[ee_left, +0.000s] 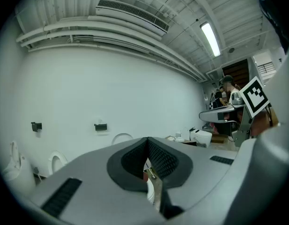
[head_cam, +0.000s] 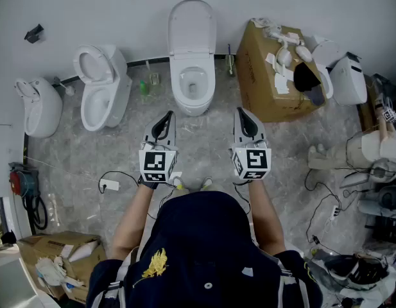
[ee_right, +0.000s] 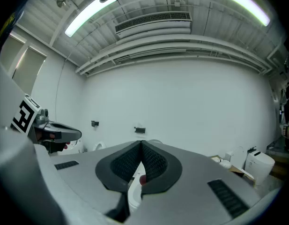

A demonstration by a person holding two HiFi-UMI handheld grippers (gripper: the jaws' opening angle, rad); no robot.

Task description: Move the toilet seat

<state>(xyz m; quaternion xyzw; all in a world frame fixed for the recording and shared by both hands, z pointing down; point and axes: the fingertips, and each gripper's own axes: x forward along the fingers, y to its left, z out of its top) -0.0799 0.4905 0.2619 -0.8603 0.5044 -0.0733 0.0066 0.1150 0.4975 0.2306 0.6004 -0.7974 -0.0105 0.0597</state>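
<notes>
At the far left of the head view a side toilet (head_cam: 103,92) stands by the wall, well apart from both tools. The left tool (head_cam: 165,117) is closed on nothing and held about level, pointing forward. That looks like a ready posture before any reach.

Straight ahead between the tools stands the middle toilet (head_cam: 192,95). Its toilet seat (head_cam: 192,27) is upright against the wall, well beyond the tips; I cannot tell whether ring and cover are both up. The right tool (head_cam: 242,113) matches the left: closed, empty, level. To its right a cardboard box (head_cam: 258,92) carries loose white fittings, probably stored there.

Only the head view shows the floor (head_cam: 76,159) layout and the gaps. The left gripper view shows the pads (ee_left: 158,158) meeting, a wall bracket (ee_left: 100,126) and people at the far right. The right gripper view adds a ceiling light (ee_right: 88,14).
</notes>
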